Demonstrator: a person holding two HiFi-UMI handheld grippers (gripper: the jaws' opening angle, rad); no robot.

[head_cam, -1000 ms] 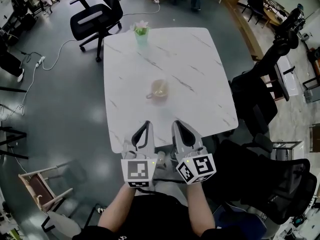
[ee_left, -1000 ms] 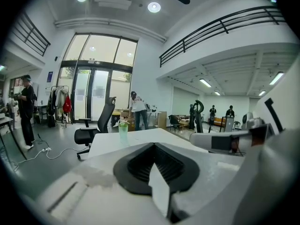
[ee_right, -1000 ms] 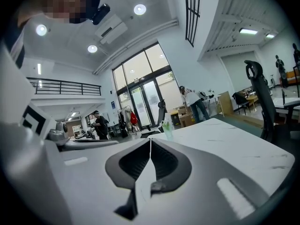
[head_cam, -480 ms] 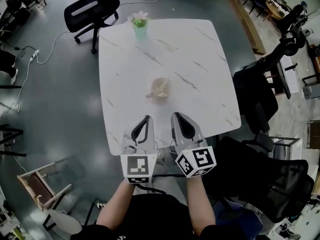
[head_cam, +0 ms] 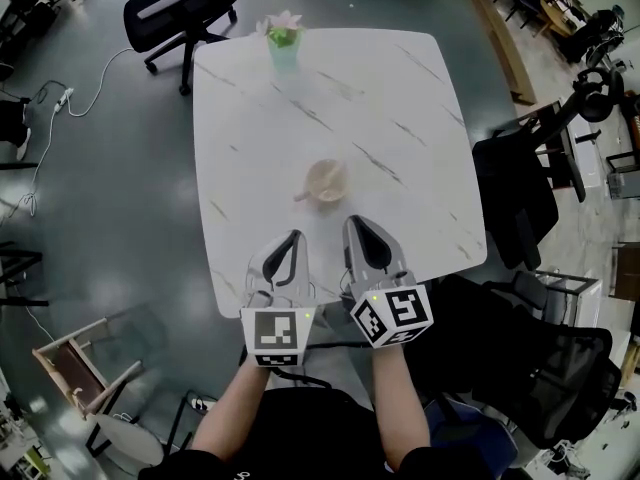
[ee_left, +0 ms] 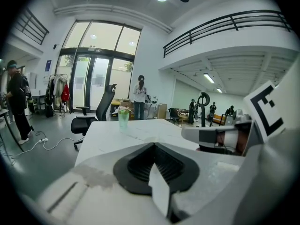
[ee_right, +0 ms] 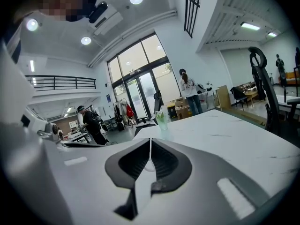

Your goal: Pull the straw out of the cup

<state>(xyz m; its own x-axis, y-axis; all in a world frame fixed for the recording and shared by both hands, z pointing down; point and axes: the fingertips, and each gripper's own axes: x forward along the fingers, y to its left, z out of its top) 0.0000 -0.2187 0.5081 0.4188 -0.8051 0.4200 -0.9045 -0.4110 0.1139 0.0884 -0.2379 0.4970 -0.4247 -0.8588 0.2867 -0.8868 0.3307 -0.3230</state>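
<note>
Cup [head_cam: 326, 180] sits near the middle of the white marbled counter [head_cam: 400, 98], with the straw [head_cam: 301, 195] poking out over its rim toward the left. Both tools hover above the counter's near edge, side by side and apart from the cup. The left tool [head_cam: 292, 238] has its jaws pressed together with nothing between them. The right tool [head_cam: 354, 224] is likewise closed and empty, its tips meeting in a thin seam. Neither touches the cup or the straw. A small green vase [head_cam: 283, 43] with a pink flower stands at the far edge. A black office chair [head_cam: 175, 3] stands on the grey floor beyond the far left corner.
</note>
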